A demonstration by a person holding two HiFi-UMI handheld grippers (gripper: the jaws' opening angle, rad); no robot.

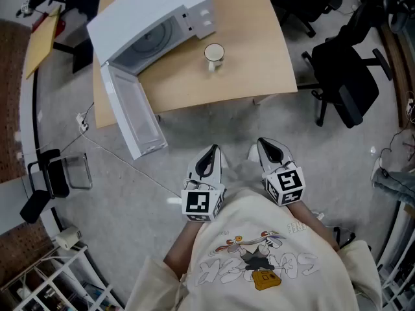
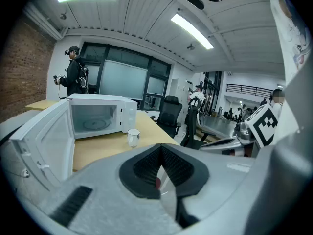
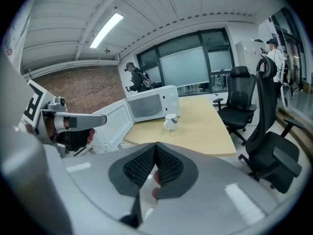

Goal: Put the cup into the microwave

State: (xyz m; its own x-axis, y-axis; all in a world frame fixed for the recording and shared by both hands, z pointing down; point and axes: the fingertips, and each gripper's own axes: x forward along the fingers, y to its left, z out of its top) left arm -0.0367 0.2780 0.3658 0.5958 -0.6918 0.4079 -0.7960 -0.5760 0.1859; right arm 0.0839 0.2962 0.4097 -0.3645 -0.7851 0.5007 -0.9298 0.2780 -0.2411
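Head view: cup (image 1: 214, 55) upright on table (image 1: 259, 70), just beside open microwave (image 1: 152, 24); not yet inside. Left gripper view: left gripper (image 2: 160, 156) jaws pressed together, empty, well apart from cup. Right gripper view: right gripper (image 3: 156, 156) likewise closed on nothing; approach, grasp and placement are all outstanding.

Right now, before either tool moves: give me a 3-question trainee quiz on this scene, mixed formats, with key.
1. True or false: the microwave door is shut.
2. The cup stands: A) inside the microwave; B) on the table, beside the microwave; C) between a tool's jaws.
3. Fill in: the left tool and right tool both have jaws that are ____, with nothing between them.
Key: 1 false, it hangs open; 2 B; 3 shut.
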